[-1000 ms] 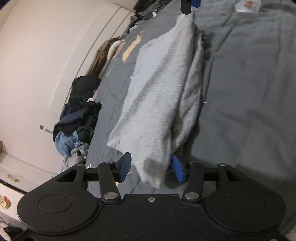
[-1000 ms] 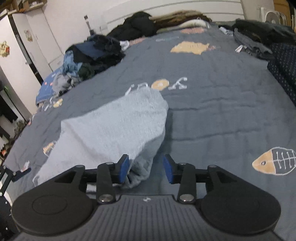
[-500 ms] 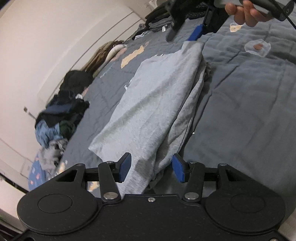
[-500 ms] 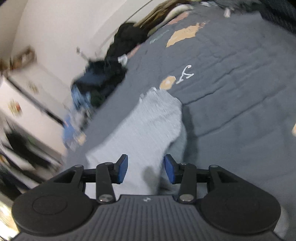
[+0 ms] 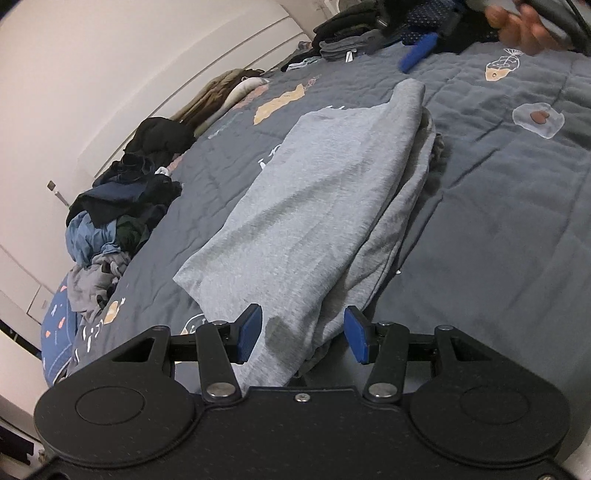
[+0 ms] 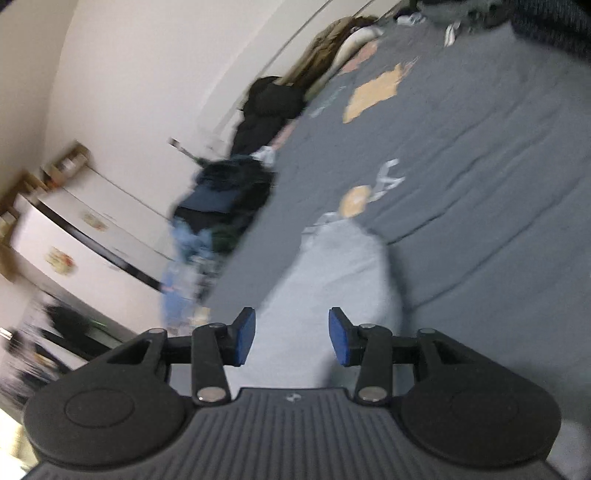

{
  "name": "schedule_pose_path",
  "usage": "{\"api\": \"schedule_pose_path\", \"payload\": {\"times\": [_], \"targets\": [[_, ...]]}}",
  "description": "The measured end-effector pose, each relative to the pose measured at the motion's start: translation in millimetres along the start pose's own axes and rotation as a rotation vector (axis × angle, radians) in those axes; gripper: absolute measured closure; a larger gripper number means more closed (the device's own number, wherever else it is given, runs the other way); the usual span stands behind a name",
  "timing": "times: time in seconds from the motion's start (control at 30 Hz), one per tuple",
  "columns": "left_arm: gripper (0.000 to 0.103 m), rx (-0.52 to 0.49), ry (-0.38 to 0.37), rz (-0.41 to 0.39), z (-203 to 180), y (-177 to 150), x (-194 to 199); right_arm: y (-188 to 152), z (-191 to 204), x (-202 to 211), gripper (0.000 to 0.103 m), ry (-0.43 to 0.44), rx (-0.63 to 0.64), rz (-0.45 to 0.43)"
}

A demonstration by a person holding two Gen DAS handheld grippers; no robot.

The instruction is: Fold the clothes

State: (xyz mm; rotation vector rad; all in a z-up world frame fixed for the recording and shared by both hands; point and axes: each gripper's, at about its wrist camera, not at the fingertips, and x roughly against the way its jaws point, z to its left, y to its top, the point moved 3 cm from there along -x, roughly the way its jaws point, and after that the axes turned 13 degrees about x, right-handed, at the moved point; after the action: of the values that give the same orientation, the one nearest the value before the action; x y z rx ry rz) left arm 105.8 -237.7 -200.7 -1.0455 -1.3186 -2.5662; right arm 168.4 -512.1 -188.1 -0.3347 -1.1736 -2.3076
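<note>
A grey sweatshirt (image 5: pixel 317 206) is laid lengthwise on the dark grey quilt (image 5: pixel 498 229), partly folded: one long side is doubled over, so that stacked layers show along its right edge. The step in hand is judged to be a pause between folds, with both ends of the garment let go.

The left gripper (image 5: pixel 303 334) is held over the near end of the sweatshirt. Its jaws stand about half apart; cloth lies in the gap between the blue pads (image 5: pixel 249 332), but no pad is seen pressing on it, so nothing is gripped. The right gripper (image 6: pixel 291 336) is likewise held about half apart over the far end of the garment, with grey cloth below the gap and nothing clamped.

For the next fold, an end or edge would probably have to be pinched through all its layers, lifted and carried over the rest without the doubled side sliding out.

In the left wrist view the whole garment is shown, together with a heap of unfolded clothes (image 5: pixel 118 221) at the far left, folded dark clothes (image 5: pixel 343 42) at the far end, and a hand (image 5: pixel 524 26) carrying the other tool. In the right wrist view, which is blurred, only one rounded end of the sweatshirt is shown, but a white cabinet (image 6: pixel 85 236) beside the bed is seen there alone.
</note>
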Motion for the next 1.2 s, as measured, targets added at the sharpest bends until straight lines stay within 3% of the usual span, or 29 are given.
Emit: {"api": "schedule_pose_path", "payload": {"times": [0.1,0.17,0.23,0.3,0.37,0.43,0.6,0.7,0.83,0.9,0.97,1.0,1.1,1.13,1.17,1.2], "targets": [[0.054,-0.001,0.003,-0.008,0.3,0.8,1.7,-3.3,-4.4,1.0,0.06,-0.15,0.135,0.063],[0.054,-0.016,0.009,-0.019,-1.3,0.7,3.5,-8.1,-4.6,0.9,0.06,-0.183,0.198,0.111],[0.054,-0.052,0.012,-0.038,-4.8,-0.4,6.3,-11.9,1.4,1.0,0.06,-0.142,0.224,0.161],[0.061,-0.084,-0.003,-0.033,-8.1,-1.4,8.0,-14.2,11.6,8.4,0.06,-0.061,0.259,0.171],[0.082,-0.098,-0.035,-0.018,-9.6,-2.1,9.9,-16.3,21.3,16.7,0.06,0.015,0.289,0.174],[0.083,-0.087,-0.067,0.003,-6.8,-1.5,12.5,-19.4,33.3,17.3,0.06,0.088,0.318,0.185],[0.082,-0.194,0.109,-0.02,1.4,-3.7,8.1,-28.2,49.0,1.9,0.06,0.095,0.37,0.217],[0.082,-0.27,0.134,0.021,-0.8,-13.0,-2.8,-33.8,52.2,-2.6,0.06,0.09,0.348,0.242],[0.082,-0.306,0.105,0.089,-1.0,-19.9,-6.3,-42.0,66.4,-10.5,0.06,0.16,0.347,0.277],[0.079,-0.267,0.07,0.104,4.0,-18.9,1.2,-48.0,75.5,-13.1,0.06,0.192,0.365,0.293],[0.046,-0.262,0.052,0.112,6.3,-19.2,6.1,-54.1,82.5,-17.7,0.059,0.205,0.375,0.314],[0.04,-0.271,0.05,0.108,6.1,-20.9,7.9,-57.1,85.6,-20.2,0.059,0.211,0.379,0.325],[0.04,-0.293,0.04,0.101,1.9,-25.6,4.8,-66.7,92.7,-29.7,0.059,0.227,0.391,0.359],[0.049,-0.301,0.046,0.096,0.9,-26.7,2.9,-70.2,94.7,-33.2,0.059,0.231,0.392,0.372],[0.071,-0.281,0.065,0.091,4.9,-24.2,0.6,-73.9,97.0,-36.4,0.059,0.233,0.396,0.384],[0.081,-0.261,0.084,0.086,8.8,-21.7,-1.8,-76.6,98.4,-38.0,0.059,0.231,0.403,0.39]]}}
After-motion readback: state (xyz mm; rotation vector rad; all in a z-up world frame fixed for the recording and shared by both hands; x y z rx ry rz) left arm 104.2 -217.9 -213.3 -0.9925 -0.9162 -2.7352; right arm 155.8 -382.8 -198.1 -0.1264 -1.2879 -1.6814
